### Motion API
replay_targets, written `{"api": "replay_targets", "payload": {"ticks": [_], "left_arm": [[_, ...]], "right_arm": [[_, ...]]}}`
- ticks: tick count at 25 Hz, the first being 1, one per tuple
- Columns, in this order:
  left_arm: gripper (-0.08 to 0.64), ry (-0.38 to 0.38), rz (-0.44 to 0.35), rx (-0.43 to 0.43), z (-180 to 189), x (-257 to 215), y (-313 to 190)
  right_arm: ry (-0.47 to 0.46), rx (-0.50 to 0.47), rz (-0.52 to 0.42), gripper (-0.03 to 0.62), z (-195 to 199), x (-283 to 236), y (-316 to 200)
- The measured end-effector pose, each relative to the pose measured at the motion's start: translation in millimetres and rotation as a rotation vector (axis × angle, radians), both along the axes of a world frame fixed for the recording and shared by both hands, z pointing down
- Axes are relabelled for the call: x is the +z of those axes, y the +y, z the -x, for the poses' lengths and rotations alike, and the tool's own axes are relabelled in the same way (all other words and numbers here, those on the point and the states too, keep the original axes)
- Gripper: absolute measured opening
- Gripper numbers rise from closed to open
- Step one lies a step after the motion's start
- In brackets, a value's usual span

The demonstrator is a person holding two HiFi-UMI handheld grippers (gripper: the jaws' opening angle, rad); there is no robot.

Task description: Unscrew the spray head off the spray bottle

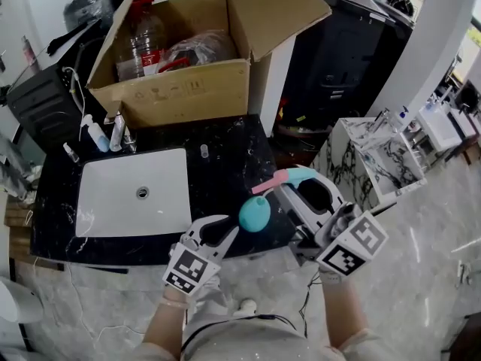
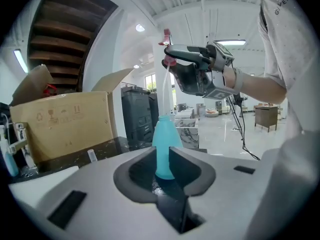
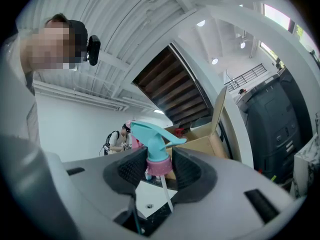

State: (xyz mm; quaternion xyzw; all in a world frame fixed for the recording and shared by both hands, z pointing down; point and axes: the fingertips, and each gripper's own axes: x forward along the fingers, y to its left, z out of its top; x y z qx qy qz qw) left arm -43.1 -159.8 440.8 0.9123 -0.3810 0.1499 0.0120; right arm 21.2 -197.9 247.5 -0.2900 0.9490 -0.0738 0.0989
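My left gripper is shut on the teal spray bottle, holding it above the counter's front edge. In the left gripper view the bottle stands upright between the pads with its neck bare and open. My right gripper is shut on the spray head, teal with a pink collar, up and to the right of the bottle. In the right gripper view the spray head sits clamped at its pink collar, and its thin dip tube hangs free below. Head and bottle are apart.
A black marble counter carries a white sink, an open cardboard box with a plastic jug, a few small bottles and a small vial. A marble-patterned stand is at the right. A person with a backpack stands far off.
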Motion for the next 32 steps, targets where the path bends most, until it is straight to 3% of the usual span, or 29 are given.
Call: {"api": "replay_targets", "payload": {"ticks": [7,16,32], "left_arm": [[0.006,-0.008,-0.074,-0.123,12.5,-19.1,9.8],[0.005,0.078,-0.107,-0.260,28.9,-43.9,22.8],[0.005,0.164,-0.184,-0.444,48.2,-67.4,57.2]], "right_arm": [[-0.002,0.001,-0.029,0.158,-9.1,-11.9,10.0],[0.034,0.016,-0.020,0.158,-24.5,-1.9,24.4],[0.108,0.023,0.033,0.158,-44.5,42.9,54.7]]}}
